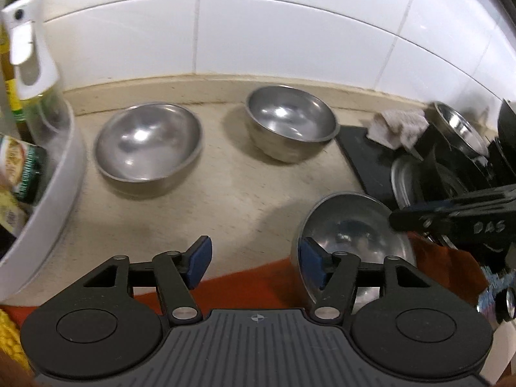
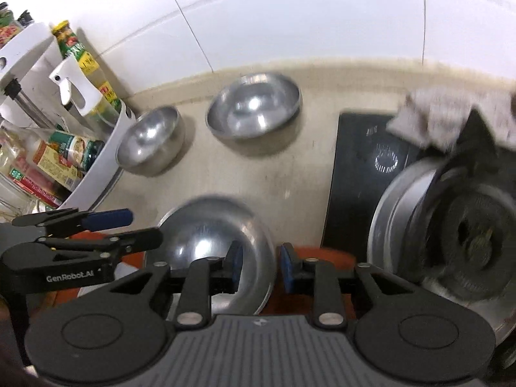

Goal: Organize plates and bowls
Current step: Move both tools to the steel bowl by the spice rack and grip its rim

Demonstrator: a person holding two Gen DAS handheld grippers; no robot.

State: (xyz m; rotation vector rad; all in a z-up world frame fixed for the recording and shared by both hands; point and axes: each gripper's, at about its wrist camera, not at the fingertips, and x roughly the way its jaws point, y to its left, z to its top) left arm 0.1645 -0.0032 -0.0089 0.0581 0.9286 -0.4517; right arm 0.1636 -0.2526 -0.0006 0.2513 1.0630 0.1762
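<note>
Three round, shiny steel bowls [image 1: 148,143] [image 1: 290,122] [image 2: 213,242], speckled beige countertop [image 1: 232,190], glossy white tiles [image 1: 258,32]

"GenRobot.AI" on the left tool [image 2: 106,225]; handwritten "DAS" on the right tool [image 1: 400,222].
</note>
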